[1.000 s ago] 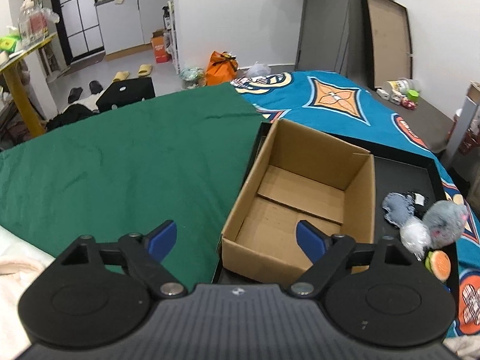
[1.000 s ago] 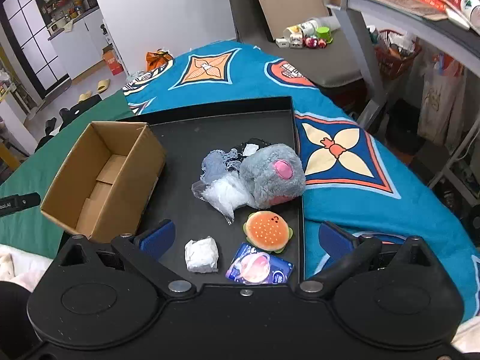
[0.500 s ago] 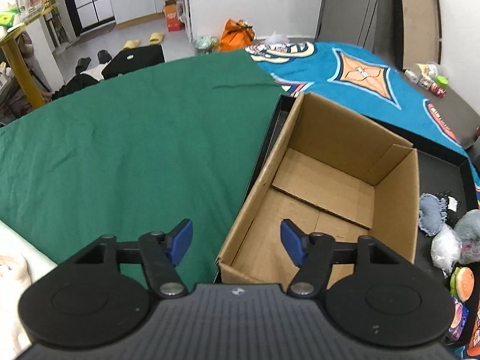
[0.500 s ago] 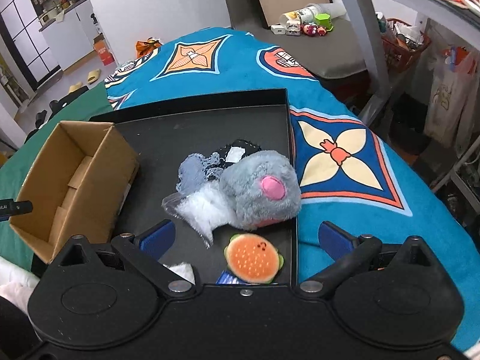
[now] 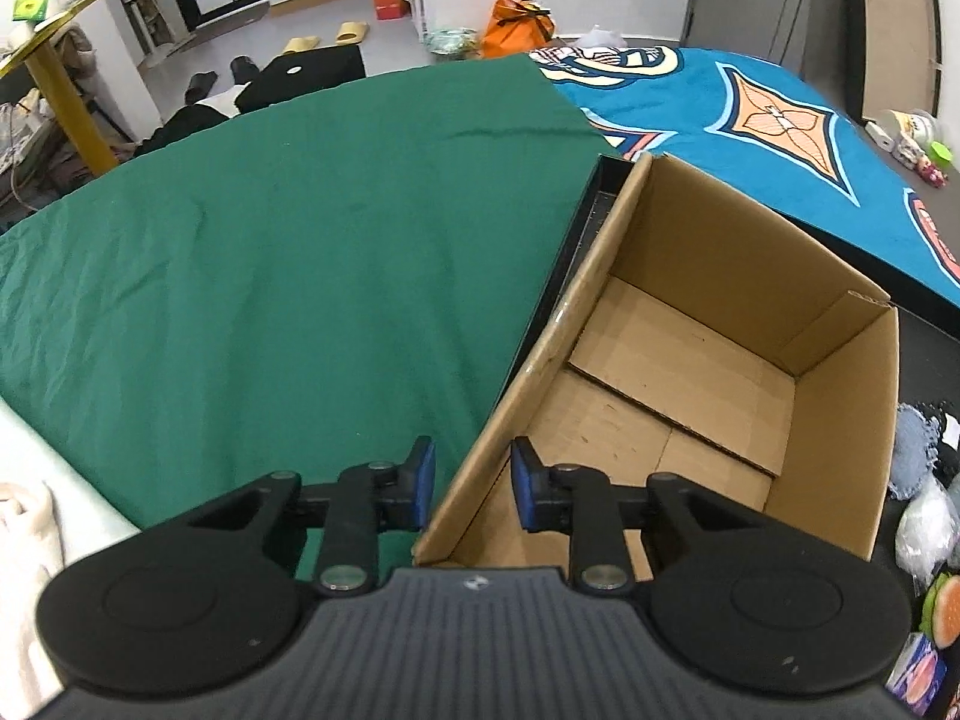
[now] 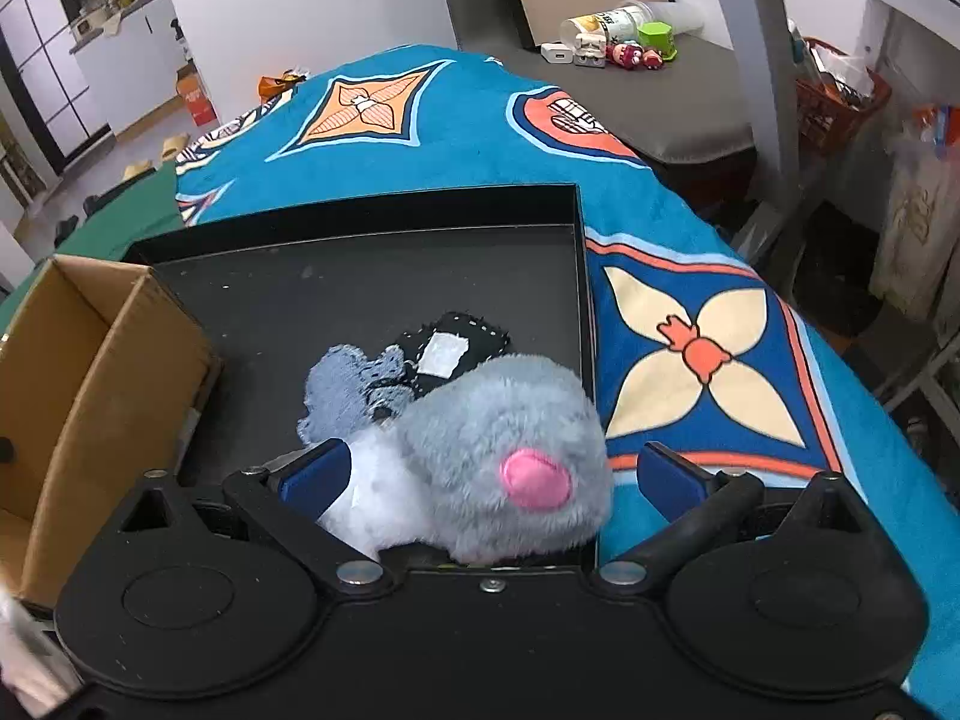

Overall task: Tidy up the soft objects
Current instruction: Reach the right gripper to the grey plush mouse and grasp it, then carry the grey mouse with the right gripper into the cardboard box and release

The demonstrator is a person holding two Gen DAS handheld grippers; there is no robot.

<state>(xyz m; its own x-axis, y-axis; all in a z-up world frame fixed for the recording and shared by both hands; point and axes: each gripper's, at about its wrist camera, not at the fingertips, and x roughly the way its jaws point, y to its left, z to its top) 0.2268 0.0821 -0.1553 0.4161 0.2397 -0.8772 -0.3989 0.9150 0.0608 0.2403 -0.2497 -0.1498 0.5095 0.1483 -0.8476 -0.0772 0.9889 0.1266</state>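
An empty brown cardboard box (image 5: 690, 372) stands on a black tray (image 6: 372, 276). My left gripper (image 5: 471, 483) straddles the box's near left wall, its blue pads a small gap apart on either side of it. A grey plush mouse (image 6: 498, 456) with a pink nose lies on the tray between the wide-open fingers of my right gripper (image 6: 492, 471). A clear bag of white stuffing (image 6: 372, 492), a pale blue cloth (image 6: 342, 384) and a black patch (image 6: 456, 348) lie beside the mouse. The box also shows in the right wrist view (image 6: 78, 396).
A green cloth (image 5: 288, 264) covers the surface left of the box; a blue patterned blanket (image 6: 708, 360) lies right of the tray. A burger toy (image 5: 945, 603) and a blue packet (image 5: 921, 675) sit at the tray's near right. Small toys (image 6: 618, 42) stand far back.
My left gripper moved forward and left to the box's near wall and narrowed its fingers around it. My right gripper moved forward so the grey mouse now sits between its open fingers.
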